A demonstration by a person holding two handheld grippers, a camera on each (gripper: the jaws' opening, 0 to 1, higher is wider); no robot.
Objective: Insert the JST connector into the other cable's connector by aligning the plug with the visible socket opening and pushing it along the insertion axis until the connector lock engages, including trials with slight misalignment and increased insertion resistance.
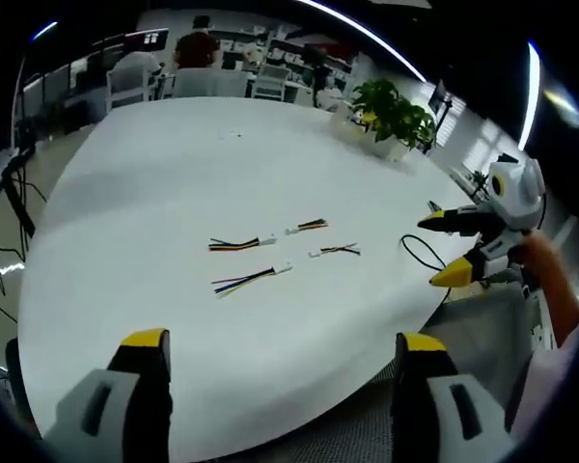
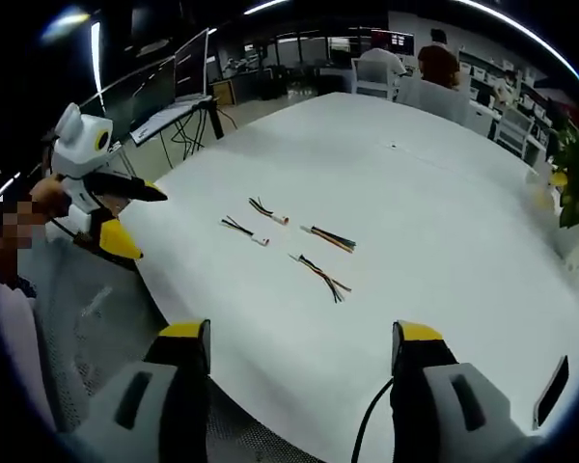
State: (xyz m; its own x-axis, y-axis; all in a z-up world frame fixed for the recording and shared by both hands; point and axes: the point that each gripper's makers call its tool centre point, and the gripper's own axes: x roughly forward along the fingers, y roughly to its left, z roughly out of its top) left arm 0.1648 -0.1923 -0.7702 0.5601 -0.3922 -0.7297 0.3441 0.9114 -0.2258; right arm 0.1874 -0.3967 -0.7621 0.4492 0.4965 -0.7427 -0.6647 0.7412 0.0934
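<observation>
both grippers, left gripper [image 1: 282, 349] and right gripper [image 2: 304, 338], jaws apart, empty, well short of cables [image 1: 243, 244] ahead on surface [image 1: 174, 174]; still pre-grasp, reaching next.

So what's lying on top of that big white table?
Four short cables near the middle of the table, none touching, and a potted plant at the far edge. Both tongs hang open off its near edge.

Four short cables lie near the middle of the table [image 1: 154, 193], well apart from its edges: two [image 1: 241, 243] [image 1: 307, 227] farther back, two [image 1: 251, 279] [image 1: 336, 251] nearer. A potted plant [image 1: 394, 116] stands at the far right edge; seated people [image 1: 195, 53] are behind the table.
</observation>
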